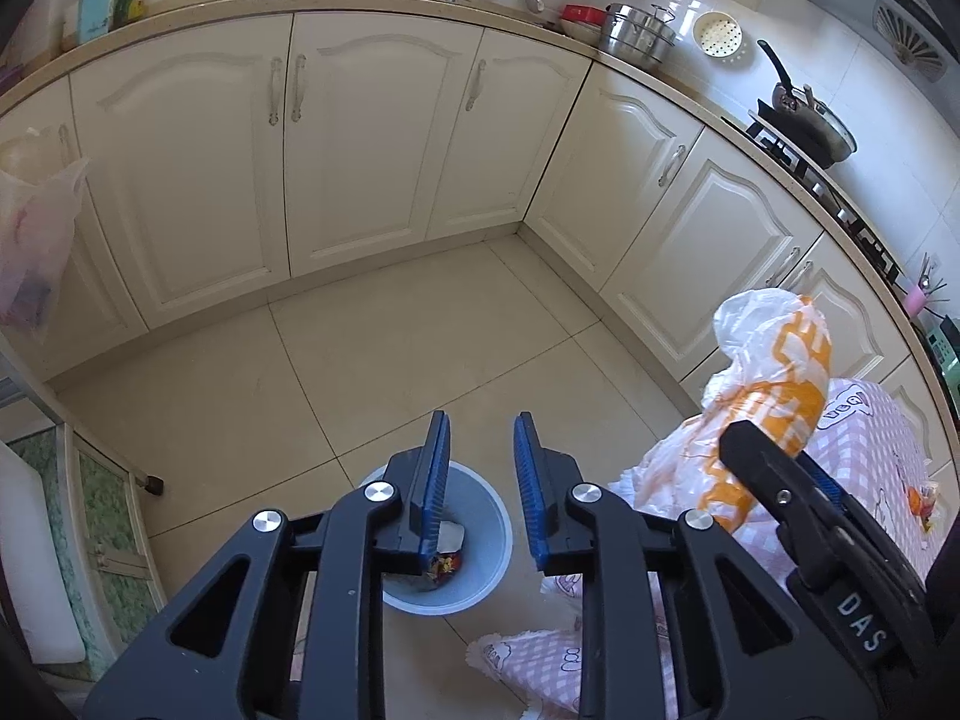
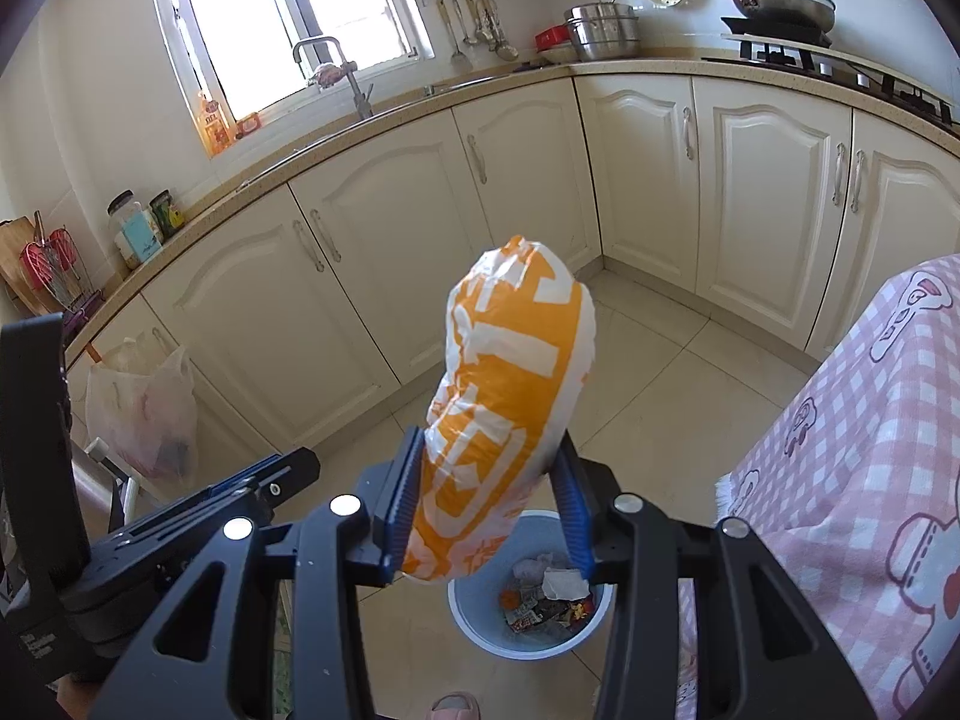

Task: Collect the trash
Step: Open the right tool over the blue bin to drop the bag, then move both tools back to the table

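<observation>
Left tool (image 1: 480, 480): released, jaws apart, nothing betw. blue pads; hangs over bin, angled down.
Right tool (image 2: 489, 510): clenched on bag, pads pressing both sides of its lower part; also seen at right edge of left view (image 1: 804, 480).
Bag (image 2: 510, 402): white/orange plastic, stuffed, sticks up from right tool; held above floor, over bin's near-left rim in right view. In left view (image 1: 774, 372) sits right of left tool, apart from it.
Bin (image 2: 480, 624): pale blue, round, open top, on floor below both tools. In left view (image 1: 492, 540) partly hidden by left tool.
Bin contents (image 2: 549, 594): crumpled paper, wrappers, bits of red and orange; can't tell more.
Floor (image 1: 390, 372): beige tiles.
Cloth (image 2: 852, 450): pink check w. cartoon print, draped over smth at right, just beside bin.
Cabinets (image 1: 372, 138): cream doors, L-shaped run, metal handles.
Counter (image 2: 630, 67): beige top; sink tap (image 2: 336, 66) under window, steel pots (image 2: 600, 30), pan (image 2: 780, 3) on hob, jars (image 2: 141, 225) at left.
Hanging bag (image 2: 144, 414): clear plastic, on cabinet handle at left, well apart from bin.
Slipper (image 2: 456, 707): pink toe at bottom edge of right view.
</observation>
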The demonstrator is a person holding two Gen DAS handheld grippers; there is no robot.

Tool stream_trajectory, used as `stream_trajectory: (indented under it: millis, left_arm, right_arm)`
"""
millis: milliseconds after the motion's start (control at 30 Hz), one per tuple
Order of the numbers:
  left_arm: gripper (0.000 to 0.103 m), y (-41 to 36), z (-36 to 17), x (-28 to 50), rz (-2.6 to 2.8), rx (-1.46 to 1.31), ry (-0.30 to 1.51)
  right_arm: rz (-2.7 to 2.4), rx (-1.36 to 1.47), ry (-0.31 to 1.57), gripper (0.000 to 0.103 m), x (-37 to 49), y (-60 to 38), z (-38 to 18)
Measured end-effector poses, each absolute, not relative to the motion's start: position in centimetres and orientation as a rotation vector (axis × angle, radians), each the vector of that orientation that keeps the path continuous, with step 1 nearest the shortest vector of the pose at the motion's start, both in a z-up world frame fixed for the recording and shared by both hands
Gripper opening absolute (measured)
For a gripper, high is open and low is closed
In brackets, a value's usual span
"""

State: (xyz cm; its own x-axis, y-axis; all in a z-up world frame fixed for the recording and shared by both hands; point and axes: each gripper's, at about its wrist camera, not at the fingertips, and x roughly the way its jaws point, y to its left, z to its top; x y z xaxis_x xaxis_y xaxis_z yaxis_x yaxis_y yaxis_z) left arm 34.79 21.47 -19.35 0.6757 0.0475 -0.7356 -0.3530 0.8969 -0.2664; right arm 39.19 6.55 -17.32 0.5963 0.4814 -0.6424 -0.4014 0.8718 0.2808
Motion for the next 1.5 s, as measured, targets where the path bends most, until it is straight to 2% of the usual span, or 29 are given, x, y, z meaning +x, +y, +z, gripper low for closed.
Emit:
stream_trajectory:
  millis: [467,633,900,1200,1500]
  left_arm:
    - [0.030,22.2,-18.5,34.2,0.234,-0.424,0.777]
    - [0.034,22.5,-18.3,34.2,0.245,-0.428,0.769]
    - [0.036,21.7,-17.9,34.4,0.222,-0.422,0.772]
    - [0.038,17.5,-15.4,34.3,0.134,-0.378,0.744]
    - [0.045,7.5,-11.9,34.5,-0.055,-0.272,0.712]
  right_arm:
    - [0.545,0.109,0.772,0.041,40.0,8.0,-17.2]
    - [0.555,0.134,0.745,0.048,40.8,8.7,-17.2]
    - [0.541,0.141,0.737,0.050,40.6,7.7,-16.7]
    - [0.459,0.182,0.671,0.050,39.1,1.8,-13.8]
    - [0.320,0.242,0.574,0.051,36.7,-9.0,-10.1]
